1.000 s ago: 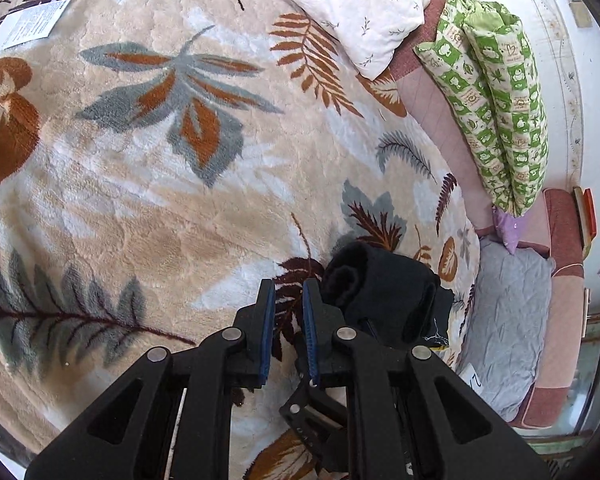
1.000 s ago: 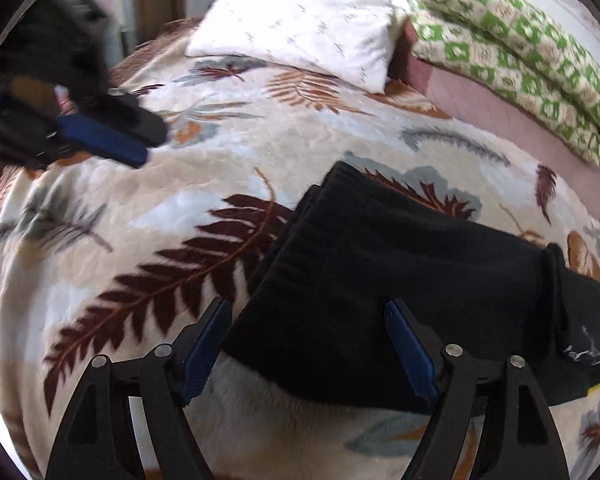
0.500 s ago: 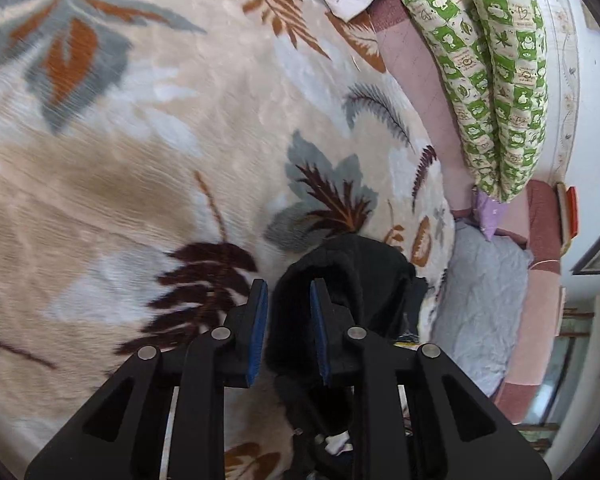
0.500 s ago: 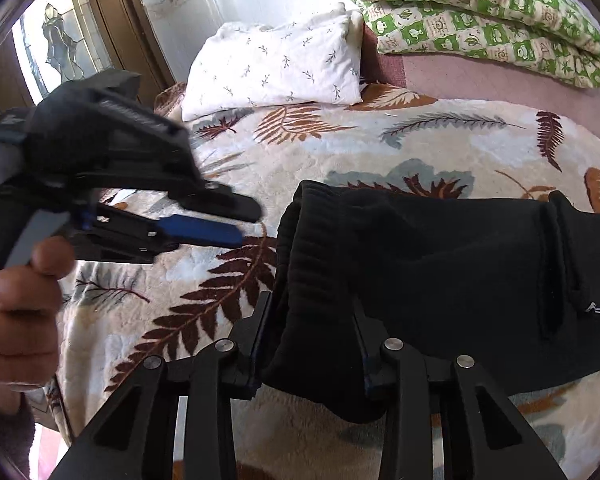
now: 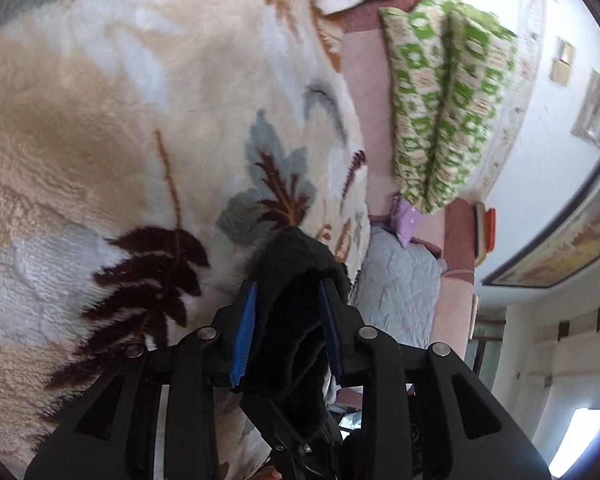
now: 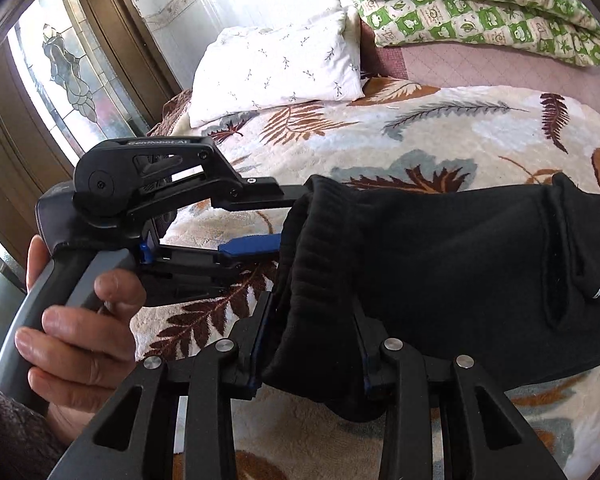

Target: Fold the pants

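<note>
Seen from the left wrist, the left gripper (image 5: 286, 328) sits low over a leaf-patterned blanket (image 5: 100, 128), its blue pads (image 5: 242, 336) flanking a bunched end of the black pants (image 5: 296, 264); the jaws have just been opening, and the cloth fills the narrow gap between them, though whether the pads press on it cannot be told from here. A green patterned quilt (image 5: 440, 112) lies folded by the far wall. From the right wrist, the right gripper (image 6: 310, 354) has just closed to a narrow span and clamps the thick ribbed edge of the pants (image 6: 440, 264), which lie folded in a long band across the blanket (image 6: 420, 132) — a white pillow (image 6: 276, 68) beyond. To its left a person's hand (image 6: 72, 320) holds the left gripper (image 6: 288, 216), its fingers straddling the same ribbed end. The fabric looks soft, thick and light, likely to sag and slip out of line unless both corners of that stacked edge are pinched through all layers — the sensible hold before carrying it over for the next fold.
</note>
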The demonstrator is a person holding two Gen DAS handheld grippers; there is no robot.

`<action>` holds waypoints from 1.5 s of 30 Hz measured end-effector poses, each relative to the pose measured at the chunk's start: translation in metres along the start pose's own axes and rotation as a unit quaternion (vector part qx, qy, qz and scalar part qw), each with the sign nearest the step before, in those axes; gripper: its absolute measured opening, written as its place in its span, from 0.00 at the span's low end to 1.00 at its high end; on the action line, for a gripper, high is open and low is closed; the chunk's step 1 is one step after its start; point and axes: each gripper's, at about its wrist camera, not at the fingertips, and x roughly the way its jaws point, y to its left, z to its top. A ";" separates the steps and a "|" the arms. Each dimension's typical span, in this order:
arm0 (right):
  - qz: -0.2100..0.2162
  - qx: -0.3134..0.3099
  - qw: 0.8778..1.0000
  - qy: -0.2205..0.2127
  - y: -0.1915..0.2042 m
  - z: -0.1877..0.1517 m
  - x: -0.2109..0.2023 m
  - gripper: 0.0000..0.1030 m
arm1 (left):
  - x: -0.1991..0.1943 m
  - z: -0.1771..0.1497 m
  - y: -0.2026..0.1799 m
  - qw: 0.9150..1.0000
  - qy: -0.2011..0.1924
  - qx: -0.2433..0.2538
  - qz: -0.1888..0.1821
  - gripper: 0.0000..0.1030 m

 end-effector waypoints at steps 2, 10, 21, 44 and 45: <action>0.001 -0.001 1.000 0.000 0.000 0.000 0.000 0.33 | -0.005 -0.005 -0.009 0.999 -0.006 0.033 0.001 0.27; 0.000 0.005 1.000 0.004 0.000 0.000 0.001 0.34 | 0.005 -0.021 -0.040 0.985 -0.001 0.153 0.083 0.38; 0.002 0.001 1.000 0.004 0.001 0.000 0.000 0.33 | 0.036 -0.016 -0.044 0.969 0.033 0.146 0.199 0.20; 0.106 0.206 0.969 -0.090 -0.176 0.023 -0.115 0.33 | 0.193 -0.075 -0.185 0.960 0.025 0.165 0.223 0.17; 0.109 0.221 0.965 -0.095 -0.192 0.020 -0.118 0.33 | 0.204 -0.078 -0.188 0.958 0.028 0.169 0.230 0.17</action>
